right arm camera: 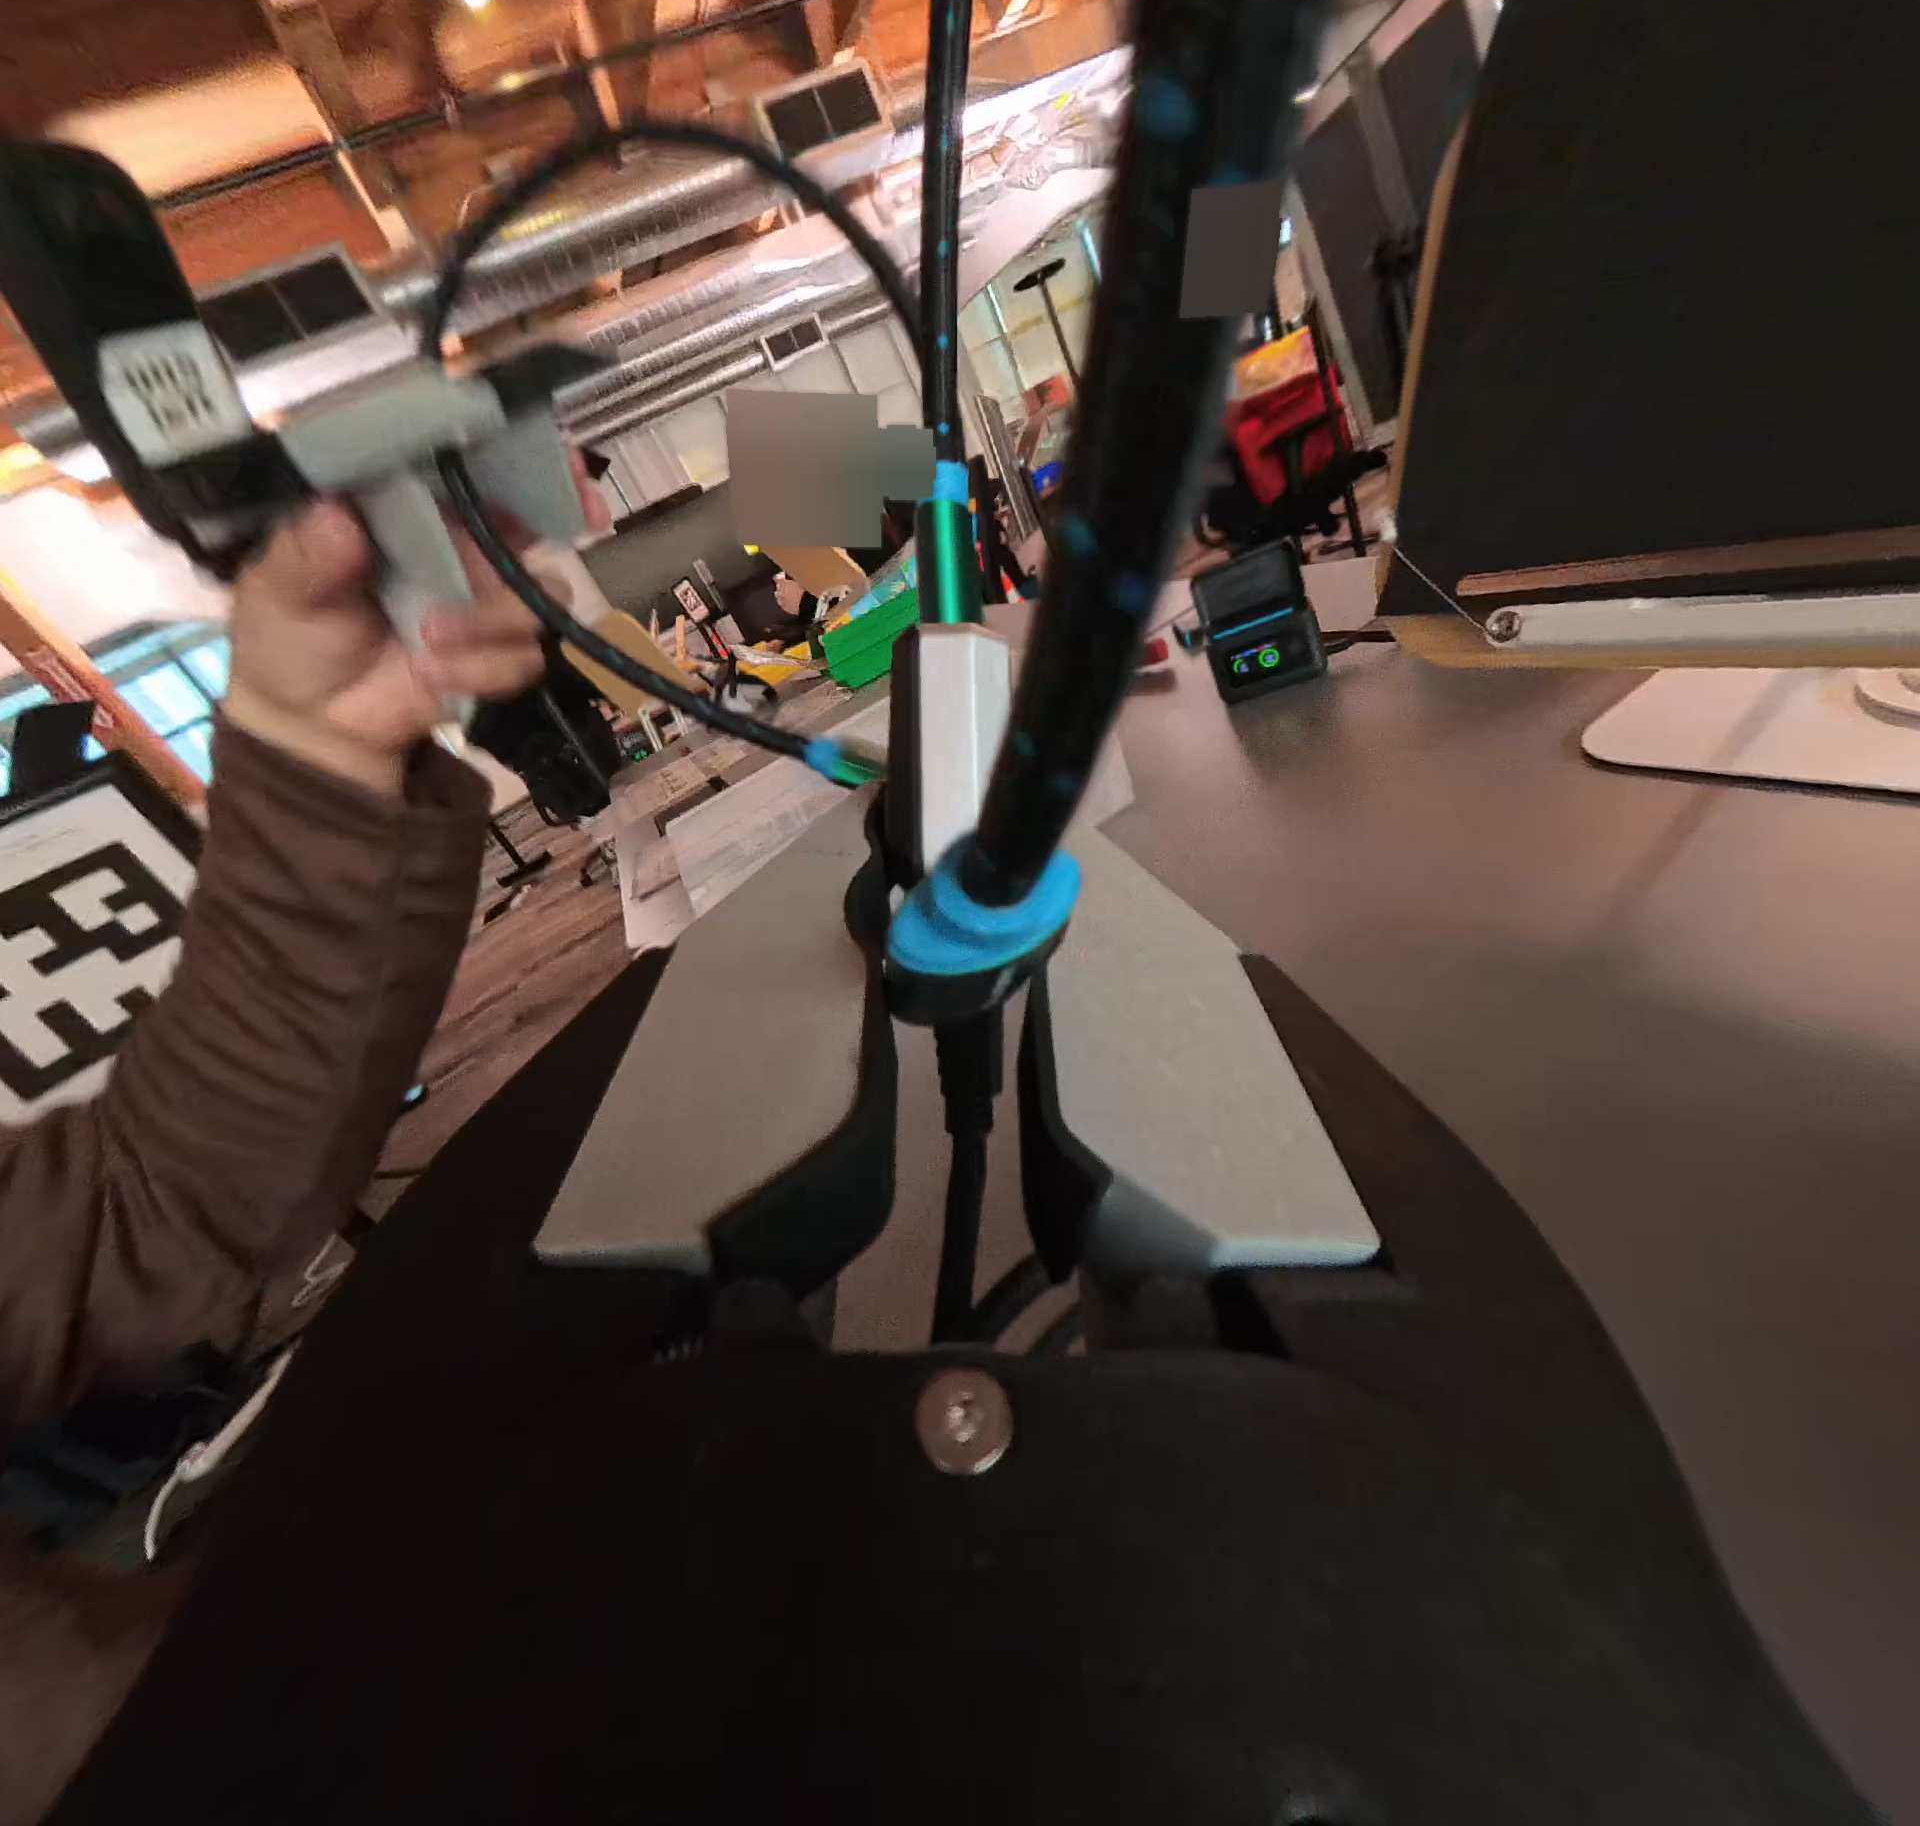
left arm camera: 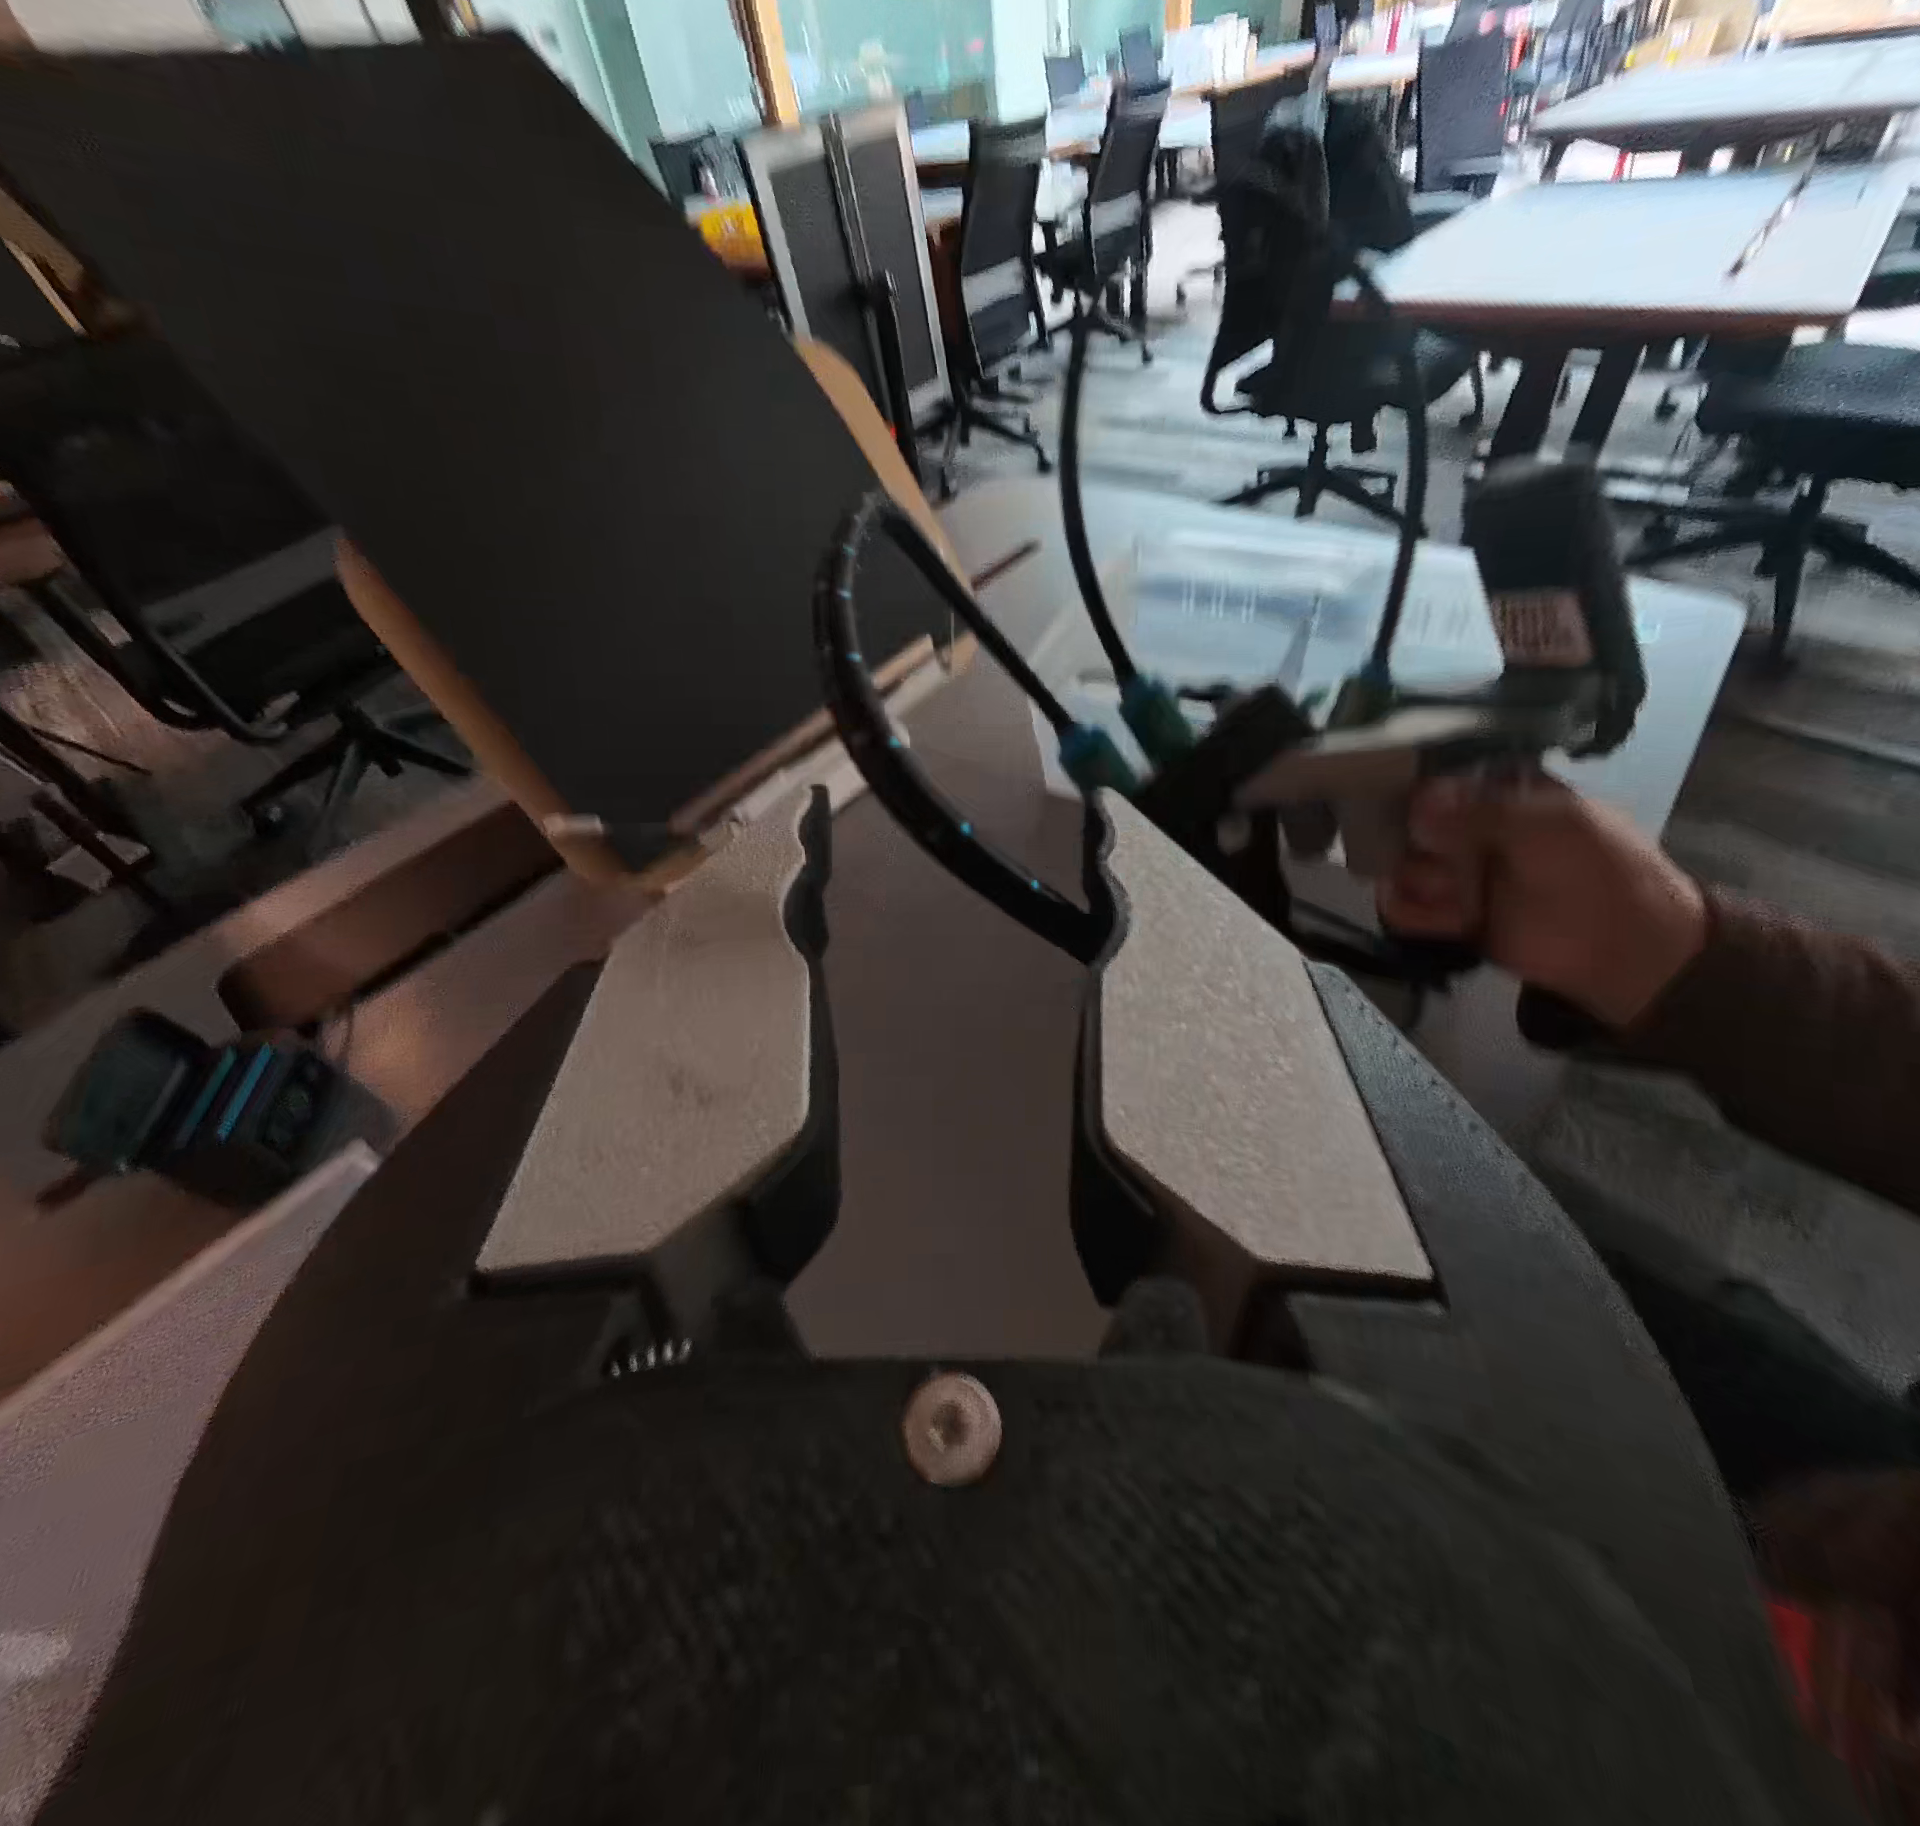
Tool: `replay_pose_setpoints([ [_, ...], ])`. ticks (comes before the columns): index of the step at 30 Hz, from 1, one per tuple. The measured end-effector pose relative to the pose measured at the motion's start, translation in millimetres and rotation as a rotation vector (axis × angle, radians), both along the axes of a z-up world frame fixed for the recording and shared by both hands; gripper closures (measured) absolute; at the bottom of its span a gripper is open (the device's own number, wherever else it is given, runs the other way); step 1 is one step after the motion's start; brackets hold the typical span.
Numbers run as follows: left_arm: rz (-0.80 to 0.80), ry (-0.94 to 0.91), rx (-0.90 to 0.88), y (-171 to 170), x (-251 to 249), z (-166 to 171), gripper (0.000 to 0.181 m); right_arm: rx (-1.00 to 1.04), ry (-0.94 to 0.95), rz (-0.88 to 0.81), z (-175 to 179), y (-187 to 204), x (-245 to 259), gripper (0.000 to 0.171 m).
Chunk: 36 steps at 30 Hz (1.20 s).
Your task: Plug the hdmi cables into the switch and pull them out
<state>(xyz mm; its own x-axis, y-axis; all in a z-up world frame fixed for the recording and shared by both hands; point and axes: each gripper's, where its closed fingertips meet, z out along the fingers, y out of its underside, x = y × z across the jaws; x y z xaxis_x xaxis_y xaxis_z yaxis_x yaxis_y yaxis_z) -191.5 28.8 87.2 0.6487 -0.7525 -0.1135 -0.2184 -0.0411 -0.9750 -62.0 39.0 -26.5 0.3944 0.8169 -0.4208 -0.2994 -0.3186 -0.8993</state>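
Note:
My right gripper [right arm camera: 956, 903] is shut on a small white HDMI switch [right arm camera: 951, 727], held up off the table. A green-shelled plug [right arm camera: 945, 561] sits in its top and another [right arm camera: 847, 763] in its left side. A blue-collared plug [right arm camera: 977, 919] on a thick braided cable sits right at the fingertips. My left gripper [left arm camera: 961, 820] is open. A black braided cable with blue flecks [left arm camera: 883, 737] loops across it and rests in the notch of its right finger [left arm camera: 1174, 945]. The right gripper [left arm camera: 1226, 737] shows blurred in the left wrist view, with green plugs [left arm camera: 1148, 716] sticking out.
A black monitor back [left arm camera: 468, 426] tilts over the brown table [right arm camera: 1455, 945], its white stand base [right arm camera: 1766, 737] at right. A small black device with a lit screen [right arm camera: 1257, 623] stands on the table. Office chairs [left arm camera: 1320, 322] and desks lie beyond. My right fingertips sit around 20 centimeters from my left ones.

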Motion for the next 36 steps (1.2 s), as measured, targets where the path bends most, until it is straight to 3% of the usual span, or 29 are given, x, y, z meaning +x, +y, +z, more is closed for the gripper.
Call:
replay_pose_setpoints([
  [3,-0.014,0.022,-0.089,-9,-11,-59,0.133,-0.031,0.035,0.013,-5,3,0,0.154],
  [5,-0.063,-0.049,-0.167,-20,-16,-79,0.134,-0.043,0.020,0.001,-12,6,-2,0.154],
  [7,-0.156,-0.111,-0.216,-42,-19,-88,0.150,-0.053,0.053,0.014,-13,5,-3,0.154],
  [11,-0.380,-0.199,-0.228,-92,-2,-87,0.151,-0.092,0.162,0.044,-6,9,0,0.154],
  [14,-0.389,-0.336,-0.214,-91,23,-67,0.154,-0.090,0.146,0.031,-8,13,-4,0.154],
  [18,-0.601,-0.441,-0.309,-115,75,-52,0.154,-0.061,0.072,-0.017,-14,11,-15,0.154],
  [21,-0.364,-0.284,-0.234,-79,98,-74,0.150,-0.043,0.034,-0.008,-16,5,-22,0.154],
  [24,-0.101,-0.125,-0.165,-27,87,-102,0.144,-0.023,0.040,-0.002,-12,-1,-21,0.154],
  [26,-0.045,-0.068,-0.165,-8,79,-119,0.136,-0.012,0.079,0.009,-8,-5,-16,0.154],
  [31,-0.248,-0.204,-0.242,-12,92,-125,0.125,-0.001,0.238,0.266,5,-31,-20,0.155],
  [33,-0.378,-0.284,-0.276,-22,99,-116,0.147,-0.027,0.233,0.333,1,-37,-27,0.154],
  [36,-0.465,-0.317,-0.310,-24,98,-117,0.153,-0.038,0.192,0.333,-4,-37,-31,0.154],
])
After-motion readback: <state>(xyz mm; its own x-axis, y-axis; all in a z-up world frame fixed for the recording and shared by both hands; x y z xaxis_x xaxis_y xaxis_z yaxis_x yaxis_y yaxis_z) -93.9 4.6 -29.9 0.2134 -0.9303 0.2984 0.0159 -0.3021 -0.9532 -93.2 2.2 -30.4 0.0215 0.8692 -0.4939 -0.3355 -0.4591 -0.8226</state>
